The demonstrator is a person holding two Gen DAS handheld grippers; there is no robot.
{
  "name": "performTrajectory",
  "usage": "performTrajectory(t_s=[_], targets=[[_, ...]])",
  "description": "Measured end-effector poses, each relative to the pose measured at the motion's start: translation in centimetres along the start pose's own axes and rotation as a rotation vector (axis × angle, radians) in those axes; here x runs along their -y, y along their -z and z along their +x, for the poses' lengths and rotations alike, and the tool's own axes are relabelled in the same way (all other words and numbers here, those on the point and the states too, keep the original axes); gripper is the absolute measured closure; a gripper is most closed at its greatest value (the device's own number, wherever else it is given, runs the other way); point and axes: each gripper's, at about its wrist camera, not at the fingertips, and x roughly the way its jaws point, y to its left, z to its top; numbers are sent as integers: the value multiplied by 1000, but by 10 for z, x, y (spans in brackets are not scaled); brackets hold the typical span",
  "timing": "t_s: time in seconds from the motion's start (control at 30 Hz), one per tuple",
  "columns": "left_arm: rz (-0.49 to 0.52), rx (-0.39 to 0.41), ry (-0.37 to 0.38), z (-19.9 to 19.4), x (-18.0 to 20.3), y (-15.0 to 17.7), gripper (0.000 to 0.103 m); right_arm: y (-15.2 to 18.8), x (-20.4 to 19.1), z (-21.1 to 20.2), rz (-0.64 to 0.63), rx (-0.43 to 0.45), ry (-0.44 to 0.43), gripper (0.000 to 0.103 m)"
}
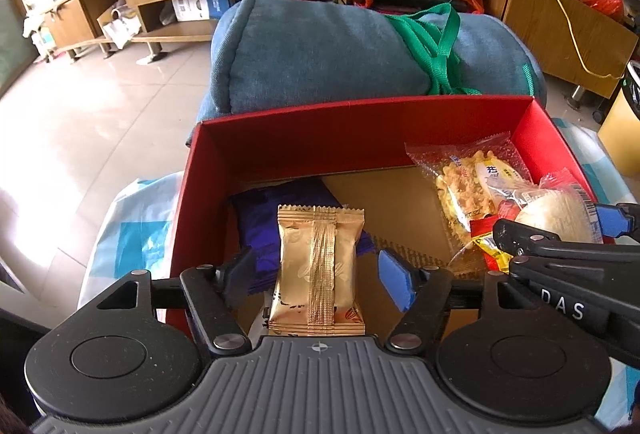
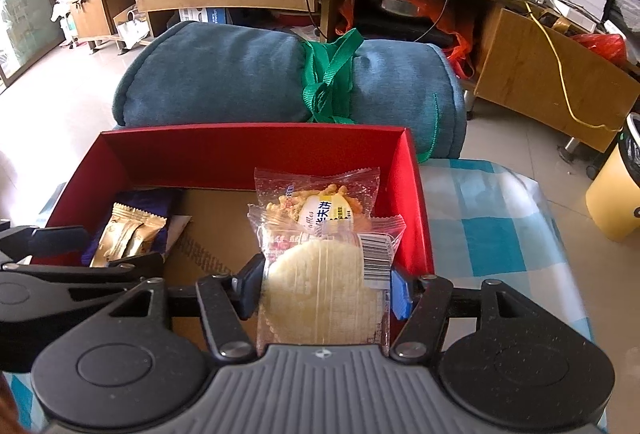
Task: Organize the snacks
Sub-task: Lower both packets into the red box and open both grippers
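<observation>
Snacks go in red box (image 2: 256,150) at counter's far edge. Left tool (image 1: 316,270) half open, clear of gold packet (image 1: 320,266). Right tool (image 2: 326,288) pinches round cracker pack (image 2: 320,298); lower before releasing.

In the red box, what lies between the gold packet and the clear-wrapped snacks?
Only bare brown cardboard floor, seen in both wrist views, separates gold packet and clear-wrapped snacks.

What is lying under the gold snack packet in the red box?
A purple packet lies under the gold snack packet, on the red box floor. The gold packet covers its middle, so any print there cannot be seen.
</observation>
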Motion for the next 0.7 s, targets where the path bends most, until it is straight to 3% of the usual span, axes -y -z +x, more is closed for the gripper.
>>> performTrajectory(t_s=[0.7], targets=[[-28,41,23,-23,-8,0,22,1,1,-25,6,38,-4,45]])
